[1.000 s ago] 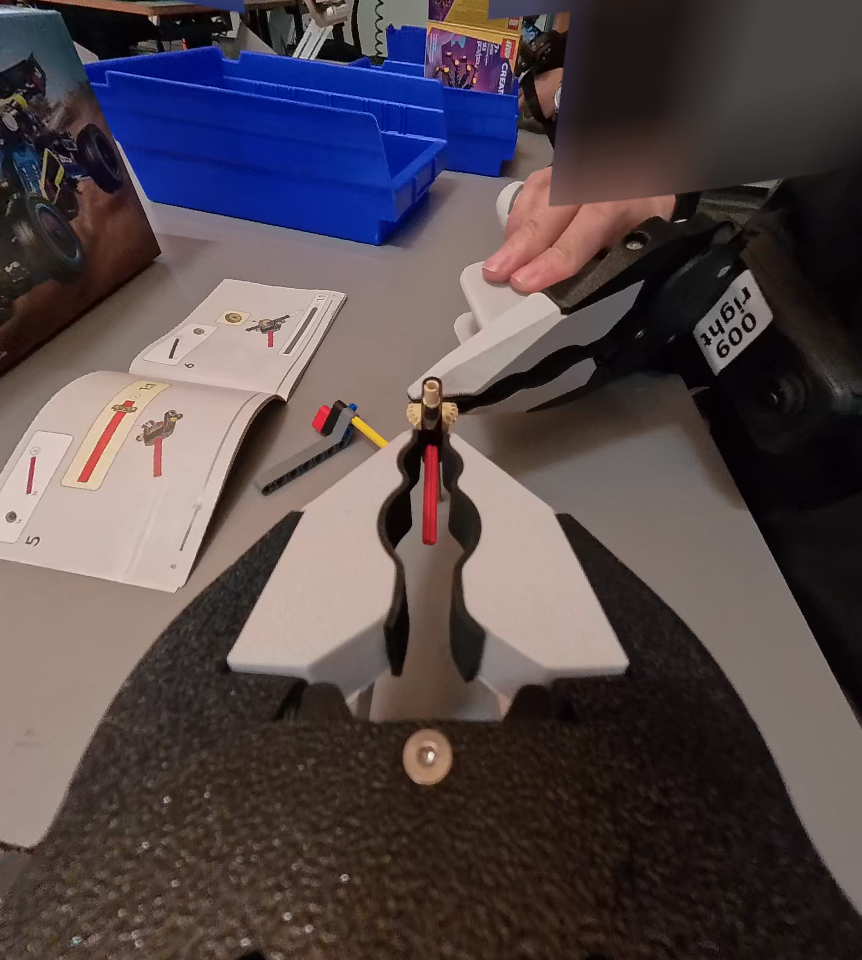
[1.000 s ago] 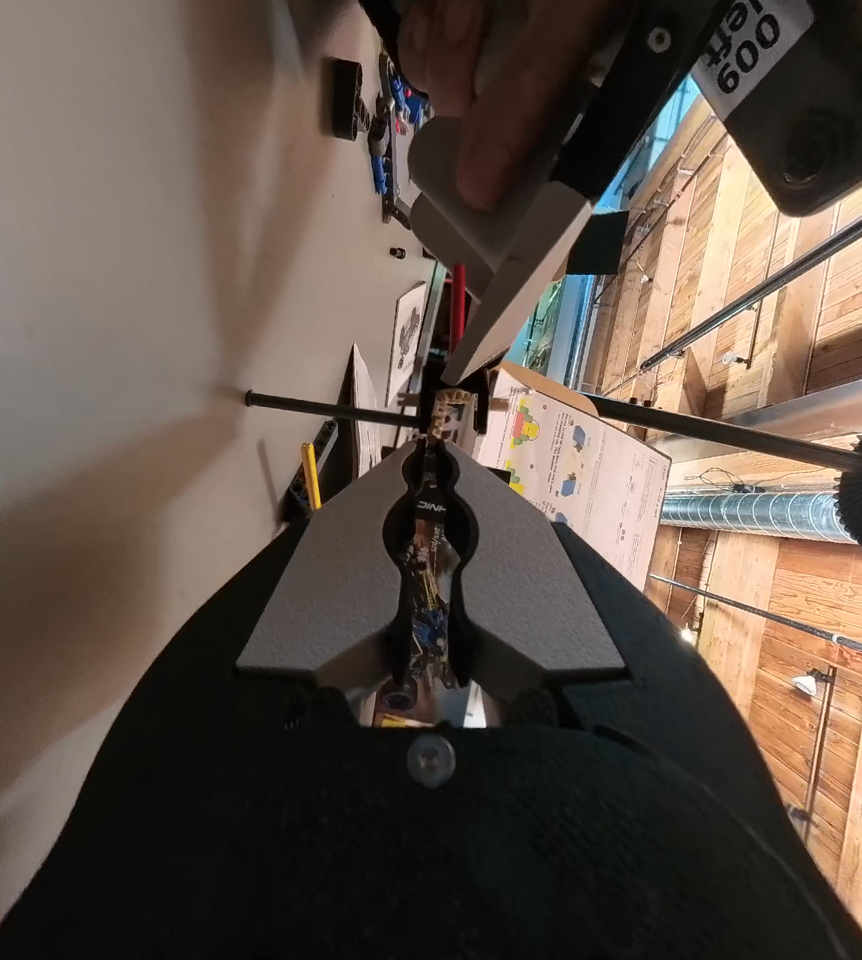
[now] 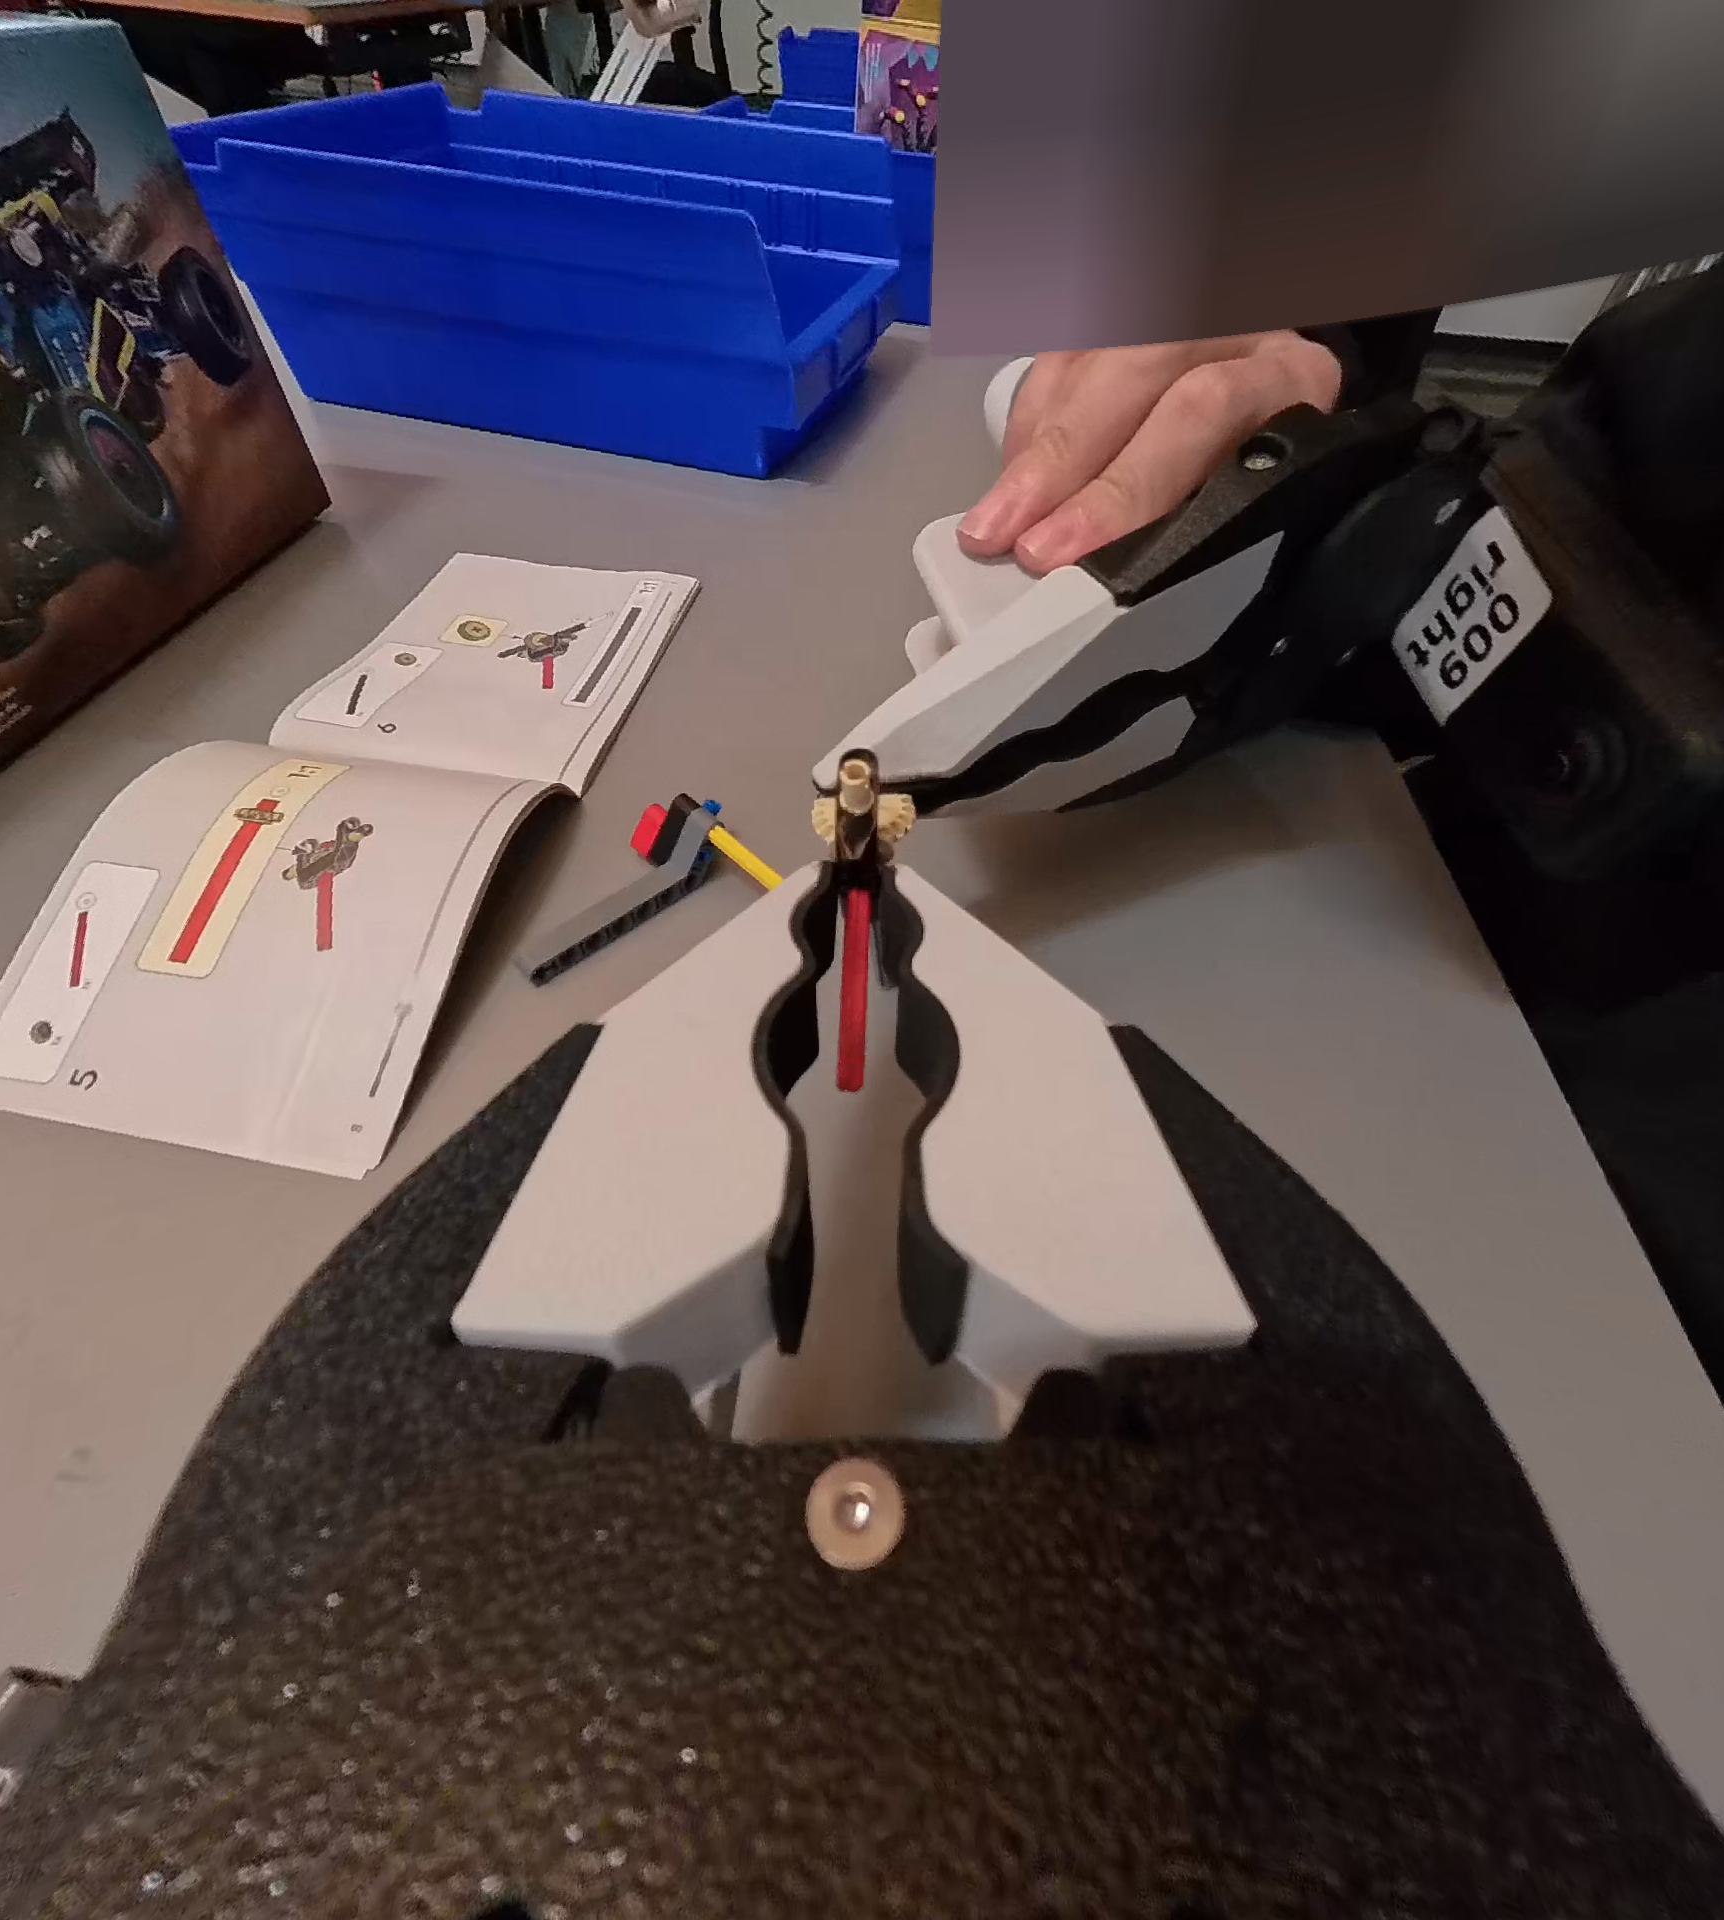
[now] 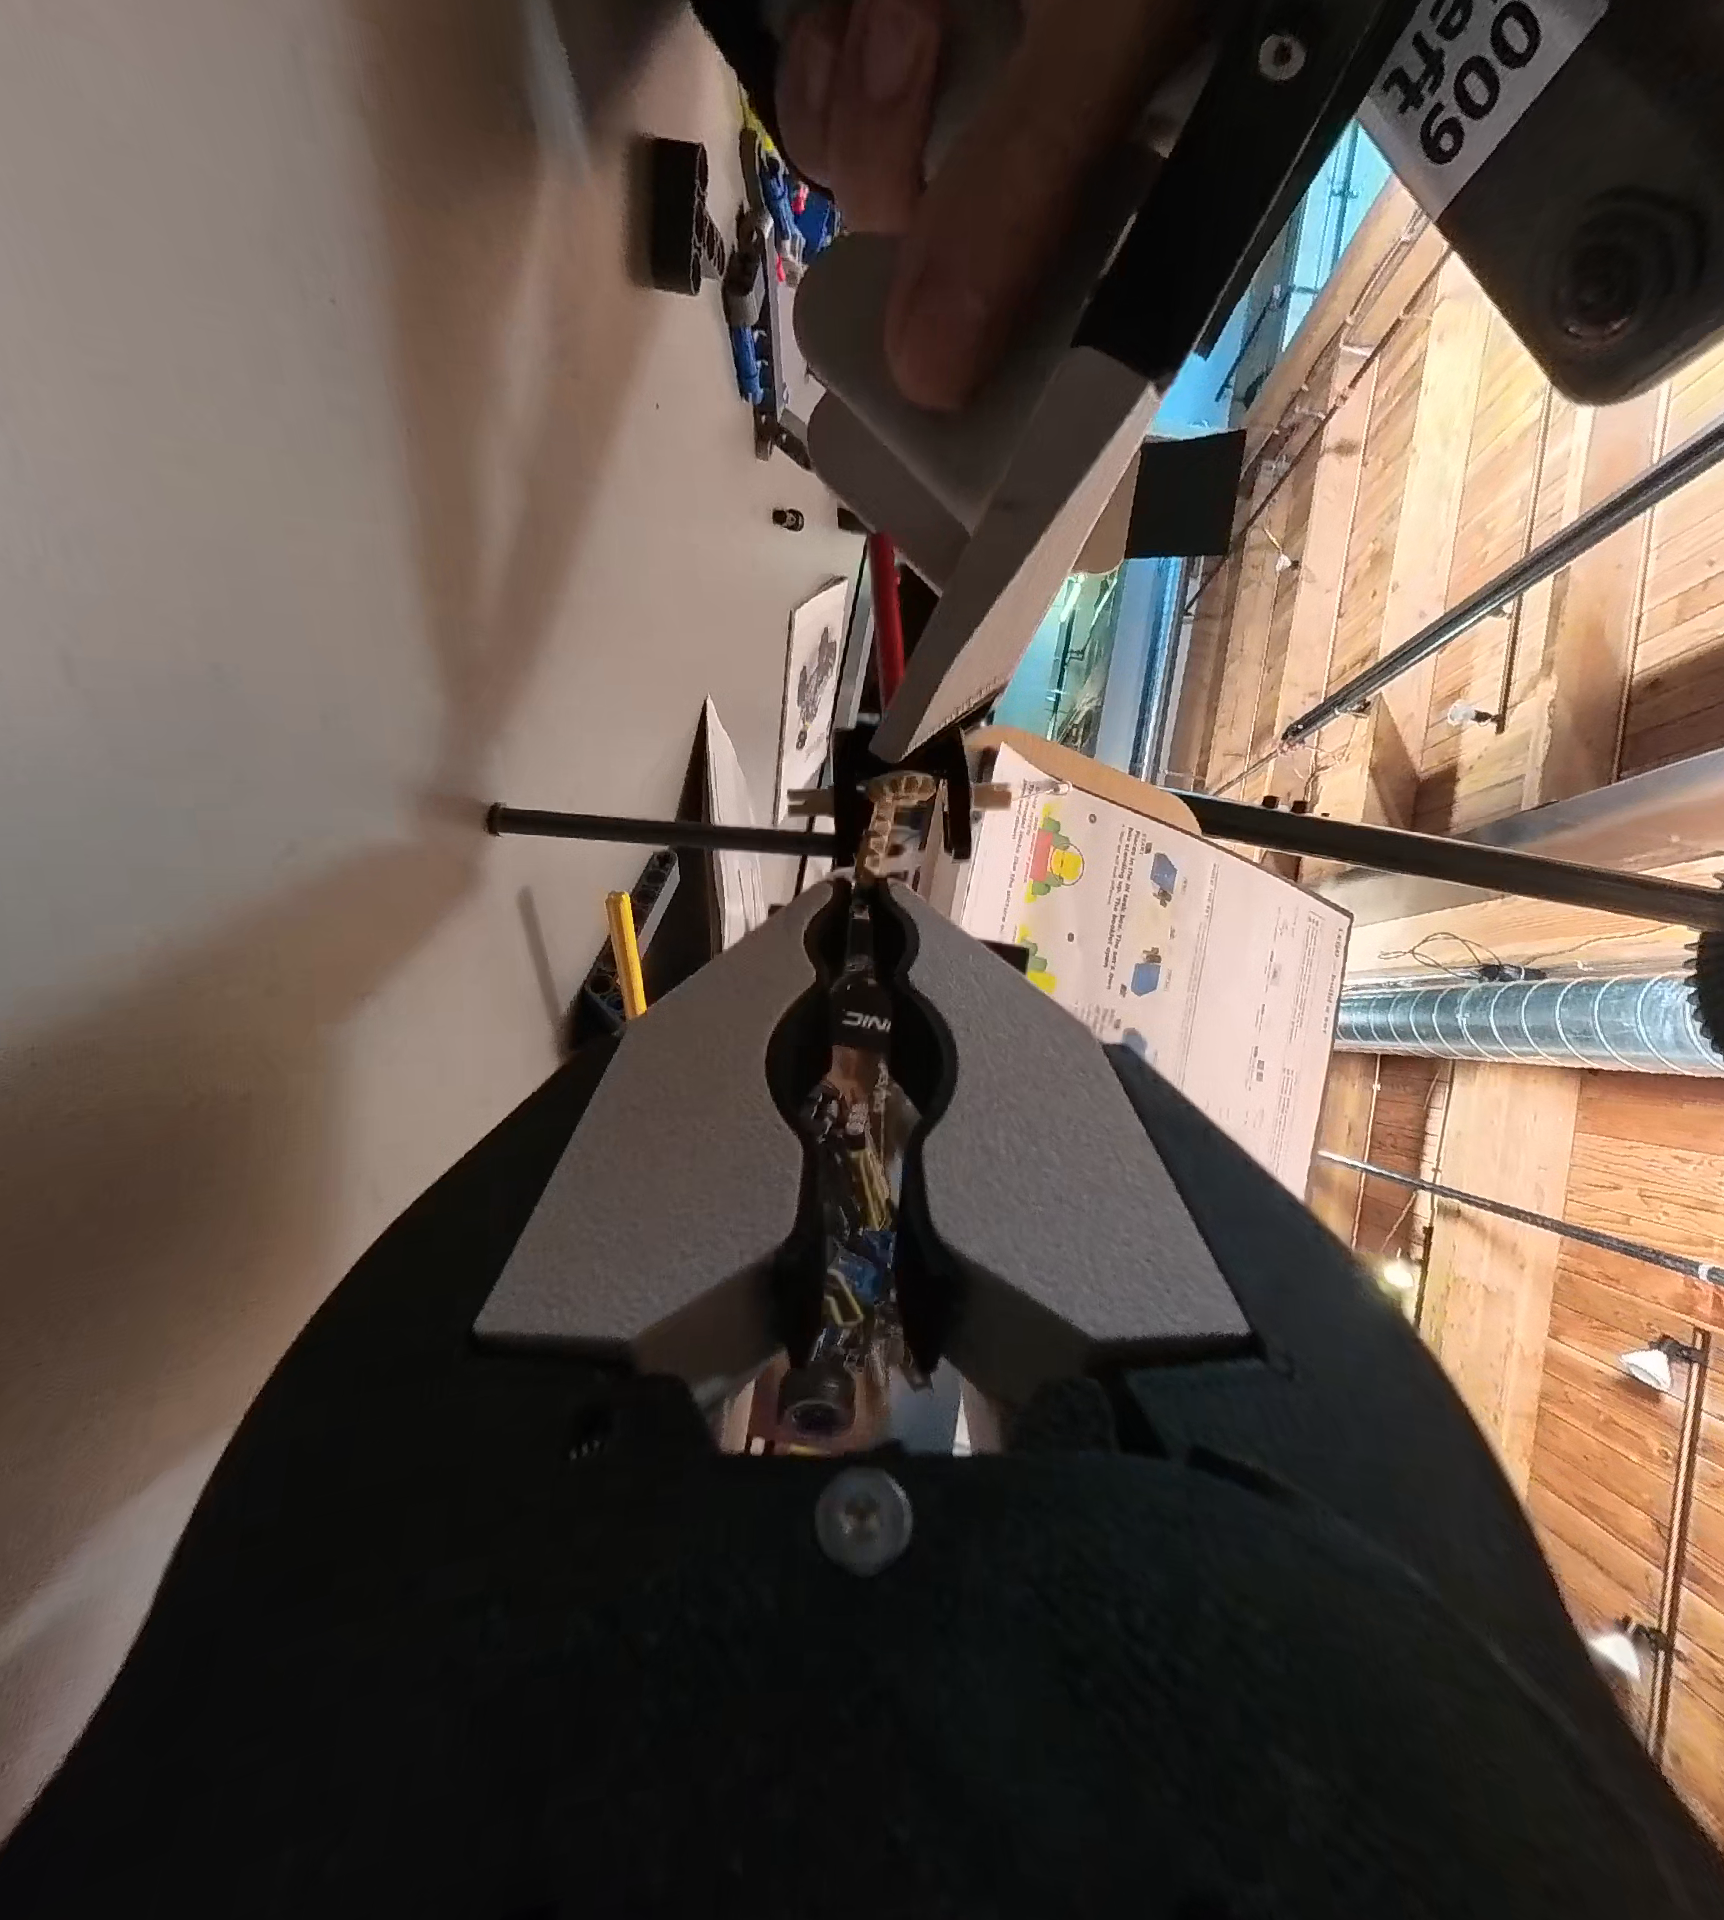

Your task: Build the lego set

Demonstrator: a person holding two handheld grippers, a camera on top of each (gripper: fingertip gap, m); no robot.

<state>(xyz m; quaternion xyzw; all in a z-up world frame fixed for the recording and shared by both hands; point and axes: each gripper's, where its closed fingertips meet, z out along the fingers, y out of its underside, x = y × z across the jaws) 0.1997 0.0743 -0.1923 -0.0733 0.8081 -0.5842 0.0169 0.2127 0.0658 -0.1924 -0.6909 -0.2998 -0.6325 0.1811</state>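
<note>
mid axle step here: my left gripper (image 3: 853,883) is clamped on the red axle (image 3: 851,997) assembly, right gripper (image 4: 863,894) pinched onto its tan gear (image 3: 850,816). next i guess push the gear along, staying square.

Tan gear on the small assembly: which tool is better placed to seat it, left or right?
Right, probably. The right tool already has its tips closed at the tan gear. The left tool is shut on the small assembly with the red axle, so it serves better as the holder.

Grey table (image 3: 214,1299) — booklet (image 3: 318,862), blue bins (image 3: 546,281)
</note>
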